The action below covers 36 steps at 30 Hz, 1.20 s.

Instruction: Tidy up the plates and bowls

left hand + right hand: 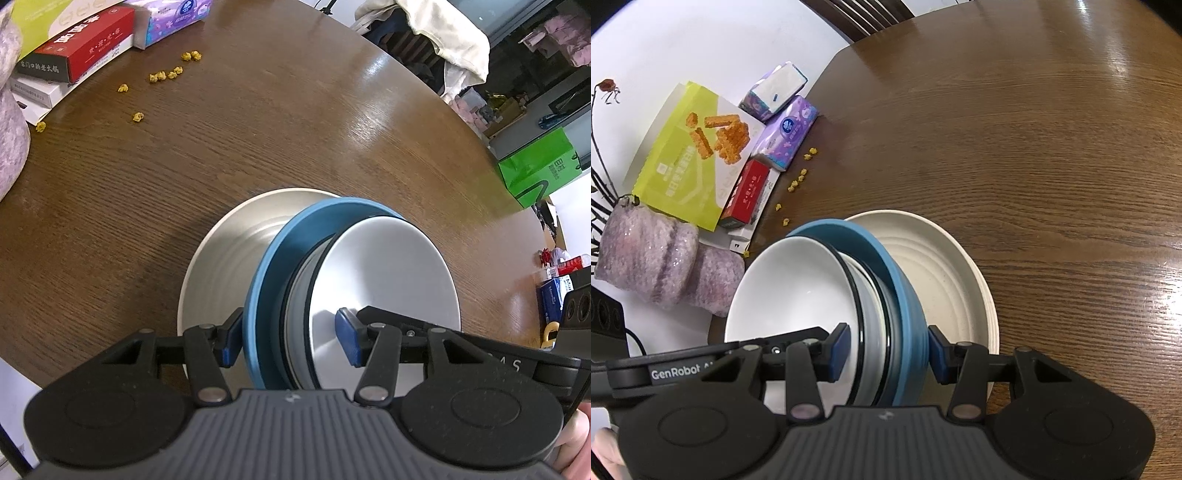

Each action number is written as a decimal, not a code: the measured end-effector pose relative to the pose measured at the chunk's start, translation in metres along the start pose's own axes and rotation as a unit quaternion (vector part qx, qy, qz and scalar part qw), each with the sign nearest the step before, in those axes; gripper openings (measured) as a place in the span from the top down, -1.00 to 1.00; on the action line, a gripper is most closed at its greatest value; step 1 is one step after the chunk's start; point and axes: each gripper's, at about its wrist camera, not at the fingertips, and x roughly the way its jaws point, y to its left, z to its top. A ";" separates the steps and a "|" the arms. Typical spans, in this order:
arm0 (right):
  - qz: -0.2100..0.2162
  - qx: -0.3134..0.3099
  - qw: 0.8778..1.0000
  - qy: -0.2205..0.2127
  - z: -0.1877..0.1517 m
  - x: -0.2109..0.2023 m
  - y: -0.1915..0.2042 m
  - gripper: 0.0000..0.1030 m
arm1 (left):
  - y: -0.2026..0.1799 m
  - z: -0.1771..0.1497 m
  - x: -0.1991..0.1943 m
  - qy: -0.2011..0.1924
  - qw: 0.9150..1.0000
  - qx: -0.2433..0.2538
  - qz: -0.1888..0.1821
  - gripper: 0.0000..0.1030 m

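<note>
Both grippers clamped on one nested stack, held on edge above a cream ribbed plate (221, 266) lying flat on the round brown wooden table (295, 129). Left gripper (291, 341) pinching across blue-rimmed bowl (258, 295), grey dish inside it and white bowl (384, 273); blue pads (347, 341) pressed against white inner face on one side, blue rim on the other. Right gripper (886, 349) biting the same stack from the opposite side, one pad on white bowl (790, 288), the other on blue-rimmed bowl (905, 295).

Risk judged here: smooth glazed ware, steep tilt, three pieces only squeezed together. Any slackening of either grip, and probably inner dishes sliding out, clattering onto cream ribbed plate (942, 266). Uneven lowering likely twisting the stack, chipping a rim.

Around: scattered yellow crumbs (162, 75) toward the table's far left edge, red carton (748, 194), purple tissue packs (786, 134), yellow-green snack box (687, 155), fuzzy lilac vase (661, 266) beside that edge. Green bag (535, 166) beyond the right edge. Nothing blocking the drop onto the plate; clutter well apart.
</note>
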 end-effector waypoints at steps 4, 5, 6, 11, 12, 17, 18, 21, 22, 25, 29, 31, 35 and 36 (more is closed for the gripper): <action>0.001 0.000 1.000 0.000 0.000 0.000 0.000 0.14 | 0.001 -0.001 0.000 -0.002 1.000 -0.003 -0.001 -0.05; -0.001 -0.002 1.000 -0.001 -0.001 0.000 0.000 0.15 | 0.000 -0.001 -0.001 -0.004 1.000 -0.001 -0.001 -0.08; -0.003 -0.005 1.000 -0.002 -0.001 0.000 0.000 0.15 | -0.001 -0.002 -0.002 -0.006 1.000 0.001 -0.002 -0.10; -0.007 -0.011 1.000 -0.005 0.000 -0.002 0.000 0.11 | -0.004 -0.002 -0.010 -0.023 1.000 0.010 0.002 -0.48; -0.008 -0.012 1.000 -0.007 0.000 -0.003 0.001 0.10 | -0.005 -0.003 -0.013 -0.028 0.999 0.014 0.006 -0.53; -0.008 -0.026 0.999 -0.022 0.000 -0.015 0.006 -0.08 | -0.009 -0.007 -0.030 -0.054 0.998 0.033 0.012 -0.81; -0.007 -0.029 0.999 -0.026 -0.001 -0.018 0.007 -0.12 | -0.010 -0.009 -0.034 -0.061 0.997 0.038 0.014 -0.85; -0.011 -0.038 0.998 -0.040 -0.004 -0.028 0.010 -0.37 | -0.014 -0.015 -0.047 -0.088 0.994 0.057 0.015 -0.99; -0.013 -0.040 0.998 -0.046 -0.005 -0.032 0.011 -0.47 | -0.015 -0.016 -0.051 -0.097 0.993 0.062 0.015 -1.00; -0.020 -0.040 0.997 -0.065 -0.009 -0.042 0.012 -0.69 | -0.017 -0.020 -0.061 -0.118 0.990 0.076 0.014 -1.00; -0.031 -0.049 0.993 -0.104 -0.020 -0.061 0.017 -1.00 | -0.023 -0.028 -0.071 -0.139 0.984 0.106 0.026 -1.00; -0.043 -0.056 0.990 -0.125 -0.027 -0.072 0.017 -1.00 | -0.026 -0.033 -0.076 -0.150 0.982 0.116 0.028 -1.00; -0.073 -0.071 0.982 -0.160 -0.043 -0.093 0.015 -1.00 | -0.035 -0.046 -0.088 -0.185 0.972 0.137 0.037 -1.00; -0.080 -0.073 0.980 -0.169 -0.048 -0.099 0.015 -1.00 | -0.040 -0.050 -0.092 -0.197 0.969 0.144 0.041 -1.00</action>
